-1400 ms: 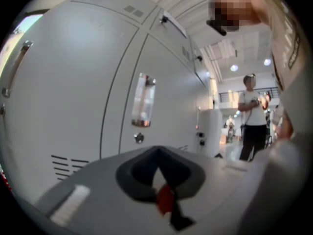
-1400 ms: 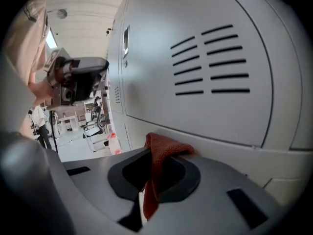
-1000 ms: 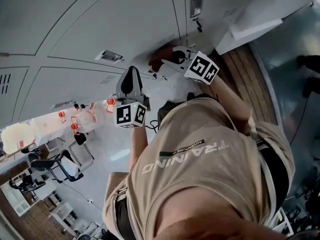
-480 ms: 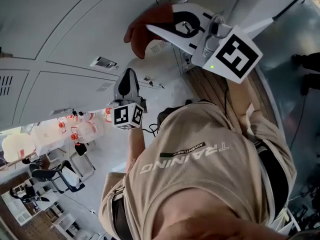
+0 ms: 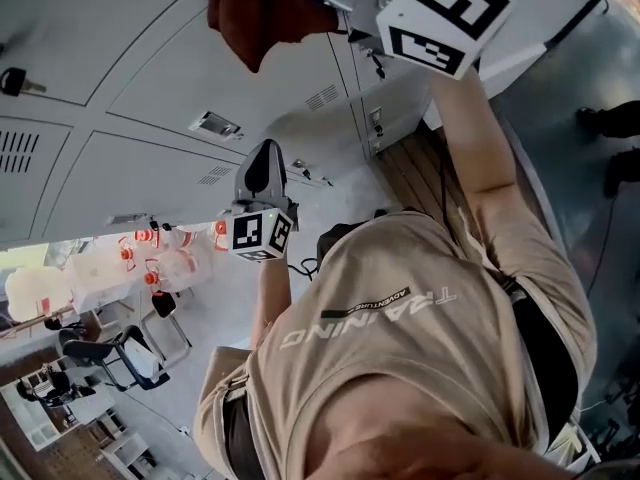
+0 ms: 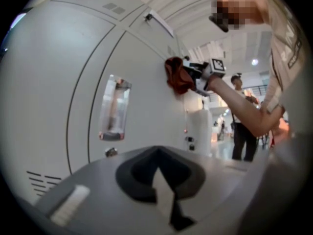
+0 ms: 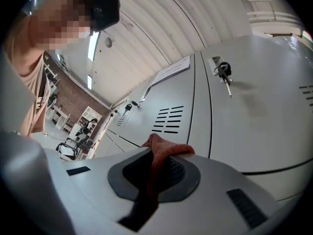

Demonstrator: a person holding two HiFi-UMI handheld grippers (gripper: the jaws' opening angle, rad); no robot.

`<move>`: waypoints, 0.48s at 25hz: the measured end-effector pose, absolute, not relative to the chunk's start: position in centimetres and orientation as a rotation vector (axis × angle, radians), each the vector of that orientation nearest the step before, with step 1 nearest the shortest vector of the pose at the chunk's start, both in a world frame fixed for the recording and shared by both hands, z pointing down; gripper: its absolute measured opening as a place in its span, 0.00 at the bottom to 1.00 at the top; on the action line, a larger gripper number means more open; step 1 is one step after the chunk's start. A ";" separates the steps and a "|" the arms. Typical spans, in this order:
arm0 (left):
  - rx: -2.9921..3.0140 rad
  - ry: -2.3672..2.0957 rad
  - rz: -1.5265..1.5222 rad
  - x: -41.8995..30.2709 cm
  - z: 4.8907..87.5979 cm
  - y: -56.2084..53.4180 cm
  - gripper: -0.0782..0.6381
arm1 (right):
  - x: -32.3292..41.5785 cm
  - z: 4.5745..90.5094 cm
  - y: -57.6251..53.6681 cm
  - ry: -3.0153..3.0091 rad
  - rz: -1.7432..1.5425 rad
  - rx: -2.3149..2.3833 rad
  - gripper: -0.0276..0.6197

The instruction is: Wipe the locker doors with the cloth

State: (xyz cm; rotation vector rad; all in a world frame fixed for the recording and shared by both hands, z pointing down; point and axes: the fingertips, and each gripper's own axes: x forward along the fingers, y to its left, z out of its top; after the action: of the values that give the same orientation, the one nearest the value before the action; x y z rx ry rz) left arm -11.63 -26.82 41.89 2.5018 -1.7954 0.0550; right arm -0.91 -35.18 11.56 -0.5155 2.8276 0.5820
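Two tongs show, one in each hand; the right tongs (image 7: pixel 156 168) are pinching a rust-red cloth (image 7: pixel 165 150) by a fold, with its free part bunched just beyond their tips; the left tongs (image 6: pixel 164 192) are pressed together with nothing between them, held lower and well apart from the right pair. Ahead of the right tongs lie the grey locker doors (image 7: pixel 259 116), with a key (image 7: pixel 224 71) in a lock above and to their right; in the left gripper view the cloth looks to be at the door face, though I cannot tell whether it touches. I judge the cloth soft, light and limp; it will fold and drag rather than push, so a grip on a thick gathered bunch, leaving a broad pad beyond the tips, should serve best; the painted metal looks smooth, so the cloth should slide easily, yet a thin pinch may let it slip out.
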 end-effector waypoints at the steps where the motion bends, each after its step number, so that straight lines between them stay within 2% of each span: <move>1: 2.500 -1.793 0.058 -11.6 42.0 -26.6 0.12 | -1.0 11.9 -35.4 2.836 0.580 -0.534 0.09; 7: 2.483 -1.790 0.069 -12.1 42.3 -26.3 0.12 | -0.6 15.2 -36.1 2.869 0.420 -0.521 0.09; 12: 2.480 -1.764 0.101 -11.8 43.8 -27.1 0.12 | -0.7 21.2 -36.5 2.945 0.277 -0.519 0.09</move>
State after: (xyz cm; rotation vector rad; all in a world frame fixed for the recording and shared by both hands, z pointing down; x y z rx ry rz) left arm -11.79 -27.09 43.79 2.4797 -1.7642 0.1011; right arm -0.71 -36.53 21.16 -0.5187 2.9445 0.2770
